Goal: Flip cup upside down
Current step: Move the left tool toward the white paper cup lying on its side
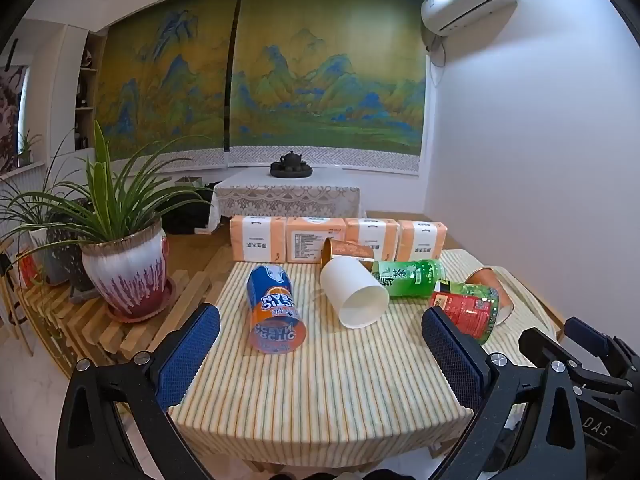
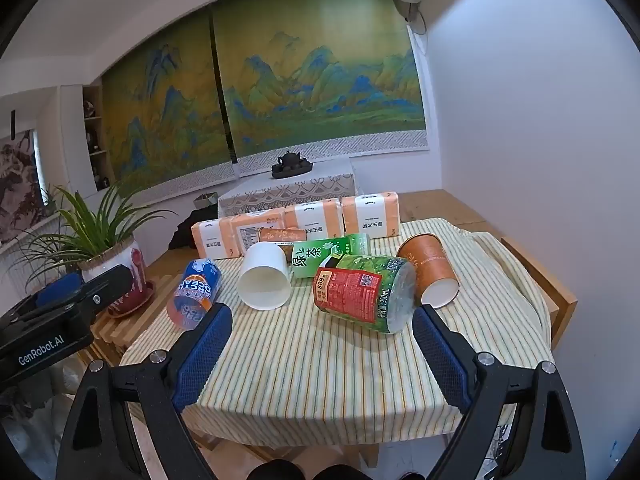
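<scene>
**A:** Left wrist view first. Your left gripper (image 1: 320, 344) has its jaws spread wide with nothing between them, hanging back over the near edge of the striped tablecloth (image 1: 320, 380). The white paper cup (image 1: 354, 294) lies on its side mid-table, mouth toward you, just right of the blue Arctic Ocean cup (image 1: 272, 308), which is also tipped over.

**B:** How do you reckon it handles?

**A:** Thin paper, so I'd guess super light and squishy. Pinch the wall gently around mid-height; squeeze hard and it'll probably crumple, and it could roll away when you nudge it.

**B:** And the right wrist view?

**A:** Your right gripper (image 2: 322, 334) is also wide and empty, low over the near cloth. Straight ahead is the labelled plastic cup (image 2: 362, 294) on its side, with the orange paper cup (image 2: 430, 274) just right of it.

**B:** Headcount?

**A:** From here you can count one white paper cup, one blue cup, two orange paper cups (the second orange cup (image 2: 280, 237) is tucked behind the white one), one labelled plastic cup, one green tea bottle (image 2: 330, 254), all lying down. Four tissue packs (image 2: 296, 220) line the back, one potted plant (image 2: 108, 248) sits off to the left.
</scene>
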A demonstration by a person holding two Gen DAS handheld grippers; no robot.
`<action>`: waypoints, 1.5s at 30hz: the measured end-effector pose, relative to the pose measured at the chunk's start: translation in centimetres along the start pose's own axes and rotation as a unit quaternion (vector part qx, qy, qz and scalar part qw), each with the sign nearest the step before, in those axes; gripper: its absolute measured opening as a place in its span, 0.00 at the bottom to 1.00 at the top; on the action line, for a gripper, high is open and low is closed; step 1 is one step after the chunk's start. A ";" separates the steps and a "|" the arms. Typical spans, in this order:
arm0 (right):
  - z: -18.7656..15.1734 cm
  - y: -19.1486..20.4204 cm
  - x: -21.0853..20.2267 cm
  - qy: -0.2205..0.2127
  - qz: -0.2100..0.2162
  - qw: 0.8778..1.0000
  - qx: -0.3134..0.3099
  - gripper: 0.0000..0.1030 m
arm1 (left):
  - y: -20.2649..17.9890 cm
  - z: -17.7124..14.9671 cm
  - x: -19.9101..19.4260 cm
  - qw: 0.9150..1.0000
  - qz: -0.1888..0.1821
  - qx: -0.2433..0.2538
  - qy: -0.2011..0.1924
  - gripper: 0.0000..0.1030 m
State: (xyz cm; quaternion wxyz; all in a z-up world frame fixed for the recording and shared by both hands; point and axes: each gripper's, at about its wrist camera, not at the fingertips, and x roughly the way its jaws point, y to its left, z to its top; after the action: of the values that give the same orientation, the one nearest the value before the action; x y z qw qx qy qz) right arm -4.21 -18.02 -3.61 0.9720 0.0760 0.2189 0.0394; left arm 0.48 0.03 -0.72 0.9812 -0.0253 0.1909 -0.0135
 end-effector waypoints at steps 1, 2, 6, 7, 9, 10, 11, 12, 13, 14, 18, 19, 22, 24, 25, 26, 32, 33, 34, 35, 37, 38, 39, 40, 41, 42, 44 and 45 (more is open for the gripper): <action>0.0 0.0 0.0 0.000 0.000 1.000 0.000 0.87 | 0.0 0.0 0.0 1.000 0.000 0.000 0.000 0.99; 0.0 0.0 0.0 -0.001 0.000 1.000 0.000 0.87 | 0.1 0.0 0.0 1.000 0.000 0.000 0.000 0.99; 0.0 -0.1 0.2 0.001 0.000 1.000 0.001 0.87 | 0.0 0.0 0.0 1.000 0.000 0.000 0.000 0.99; 0.0 0.1 0.0 -0.003 -0.001 1.000 -0.002 0.87 | 0.1 0.0 0.1 1.000 0.000 0.001 0.000 0.99; 0.0 0.0 0.0 -0.002 0.000 1.000 -0.001 0.87 | 0.1 0.0 0.1 1.000 0.000 -0.001 0.001 0.99; 0.1 0.0 0.1 -0.001 0.000 1.000 -0.002 0.87 | 0.2 0.0 0.1 1.000 0.000 -0.001 0.001 0.99; 0.1 0.0 0.1 -0.001 -0.001 1.000 -0.002 0.87 | 0.2 0.0 0.2 1.000 0.001 -0.001 0.002 0.99; 0.1 0.1 0.0 -0.003 -0.001 1.000 -0.003 0.87 | 0.3 0.0 0.3 1.000 0.001 -0.001 0.003 0.99; 0.2 0.1 0.0 -0.003 -0.001 1.000 -0.003 0.87 | 0.2 0.0 0.4 1.000 0.001 -0.001 0.004 0.99; 0.2 0.1 0.0 -0.002 -0.001 1.000 -0.003 0.87 | 0.3 0.0 0.5 1.000 0.002 -0.001 0.005 0.99; 0.0 0.1 0.7 0.004 0.001 1.000 -0.003 0.87 | 0.6 -0.1 1.0 1.000 0.002 -0.004 0.012 0.99; 0.0 0.1 1.1 0.007 0.002 1.000 -0.003 0.87 | 0.6 -0.2 1.3 1.000 0.002 -0.005 0.014 0.99; 0.0 0.1 1.6 0.012 0.005 1.000 -0.006 0.87 | 0.9 -0.4 2.0 1.000 0.004 -0.008 0.023 0.99; 0.2 0.1 1.9 0.017 0.006 1.000 -0.009 0.87 | 1.1 -0.5 2.4 1.000 0.005 -0.010 0.027 0.99; 0.3 0.1 2.2 0.018 0.008 1.000 -0.011 0.87 | 1.3 -0.7 2.6 1.000 0.007 -0.011 0.029 0.99; 0.5 0.1 2.5 0.021 0.010 1.000 -0.012 0.87 | 1.1 -0.7 2.8 0.999 0.008 -0.010 0.031 0.99; 1.6 0.0 4.6 0.037 0.029 0.999 -0.018 0.87 | 2.0 -1.1 4.0 0.999 0.015 -0.014 0.044 0.99; 1.9 0.1 5.0 0.040 0.033 0.998 -0.020 0.87 | 2.1 -1.2 4.1 0.999 0.017 -0.015 0.046 0.99; 2.1 0.2 5.6 0.044 0.037 0.998 -0.022 0.87 | 2.3 -1.3 4.4 0.998 0.019 -0.017 0.049 0.99; 2.4 0.4 6.2 0.050 0.041 0.998 -0.024 0.87 | 2.6 -1.3 4.5 0.998 0.021 -0.019 0.051 0.99; 2.7 0.8 7.2 0.059 0.050 0.997 -0.027 0.87 | 3.0 -1.5 4.7 0.998 0.024 -0.022 0.055 0.99; 2.9 1.0 7.8 0.062 0.054 0.996 -0.028 0.87 | 3.3 -1.5 4.8 0.998 0.027 -0.024 0.056 0.99; 3.1 1.4 8.3 0.065 0.056 0.996 -0.030 0.87 | 3.5 -1.5 4.9 0.998 0.028 -0.025 0.057 0.99; 3.3 1.7 8.9 0.068 0.059 0.995 -0.032 0.87 | 3.7 -1.5 5.0 0.997 0.031 -0.027 0.058 0.99; 3.5 2.0 9.6 0.073 0.063 0.995 -0.033 0.87 | 4.0 -1.5 5.1 0.997 0.033 -0.029 0.059 0.99; 3.7 2.3 10.2 0.078 0.066 0.994 -0.034 0.87 | 4.3 -1.6 5.2 0.997 0.035 -0.031 0.060 0.99; 4.2 3.2 11.9 0.093 0.070 0.992 -0.037 0.87 | 5.0 -1.6 5.5 0.997 0.037 -0.037 0.064 0.99; 4.4 3.5 12.5 0.097 0.072 0.992 -0.039 0.87 | 5.3 -1.7 5.5 0.996 0.039 -0.040 0.065 0.99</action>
State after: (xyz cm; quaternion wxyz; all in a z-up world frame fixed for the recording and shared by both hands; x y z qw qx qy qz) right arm 8.81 -13.72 -4.40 0.9430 0.0496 0.3045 0.1252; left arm 5.06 5.04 -4.63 0.9647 -0.0561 0.2553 0.0307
